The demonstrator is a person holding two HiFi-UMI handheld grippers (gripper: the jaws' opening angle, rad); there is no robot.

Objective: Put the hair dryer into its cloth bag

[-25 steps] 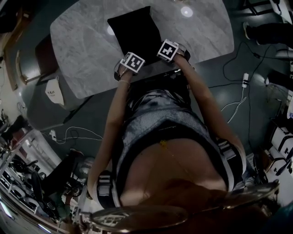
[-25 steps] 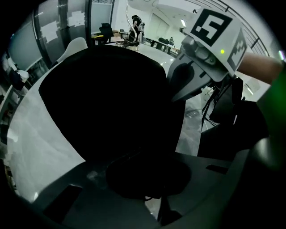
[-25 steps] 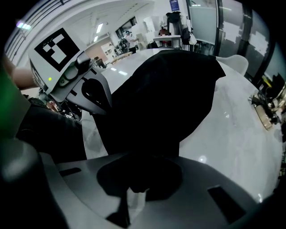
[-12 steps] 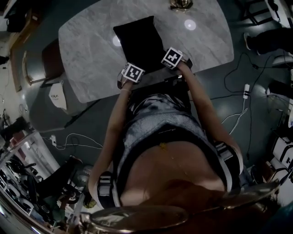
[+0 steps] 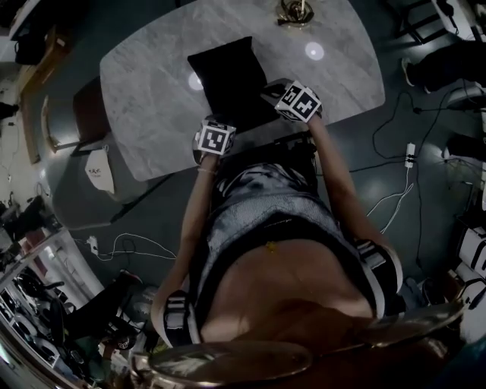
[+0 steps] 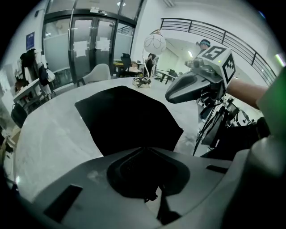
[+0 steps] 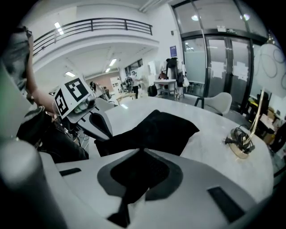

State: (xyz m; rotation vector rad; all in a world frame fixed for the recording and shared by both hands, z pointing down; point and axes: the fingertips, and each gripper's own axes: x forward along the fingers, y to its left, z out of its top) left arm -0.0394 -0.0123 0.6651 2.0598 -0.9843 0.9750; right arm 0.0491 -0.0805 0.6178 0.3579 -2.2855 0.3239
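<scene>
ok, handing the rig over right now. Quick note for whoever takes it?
Left gripper: jaws shut on the near edge of the cloth bag.
Right gripper: jaws shut on that same edge, further along.
Bag: near edge lifted, the rest lies flat on the table.
Hair dryer: in no view; cannot tell whether it is already inside.
Done: bag gripped by both.
Left: check for the dryer, and if it is not inside, open the bag and put it in.

— Where is the table (image 5: 144, 91) open?
— Bare marble lies on either side of the cloth bag (image 5: 228, 76), wider on its left.
— What stands in the way?
— Only a lamp base (image 5: 295, 11) at the far edge, beyond the bag.
</scene>
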